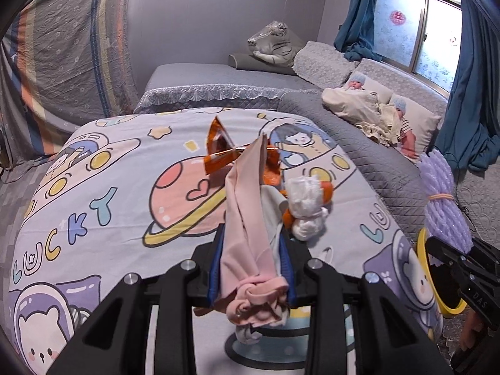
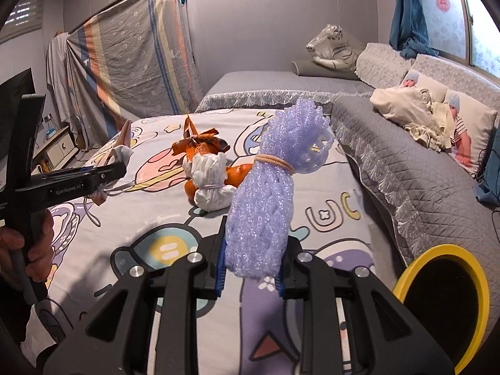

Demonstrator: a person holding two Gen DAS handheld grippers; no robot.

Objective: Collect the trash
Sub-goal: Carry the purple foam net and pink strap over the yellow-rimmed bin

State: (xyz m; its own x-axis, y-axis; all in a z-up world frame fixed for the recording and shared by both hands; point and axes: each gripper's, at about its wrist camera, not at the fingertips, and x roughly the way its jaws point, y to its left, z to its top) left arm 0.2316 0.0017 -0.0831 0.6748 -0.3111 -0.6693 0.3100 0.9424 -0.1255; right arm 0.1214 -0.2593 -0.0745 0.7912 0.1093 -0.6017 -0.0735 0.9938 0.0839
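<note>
My left gripper is shut on a pink and white cloth bundle, held upright above the cartoon bedspread. My right gripper is shut on a purple foam net roll tied with a rubber band; the roll also shows at the right edge of the left wrist view. On the bedspread lie an orange wrapper, a white tied plastic bag and an orange peel. A yellow-rimmed bin stands at the bed's right side, just right of my right gripper.
A grey quilted bed runs along the right with two baby dolls and pillows. A plush white tiger lies at the far end. A striped sheet hangs at the left. Blue curtains frame the window.
</note>
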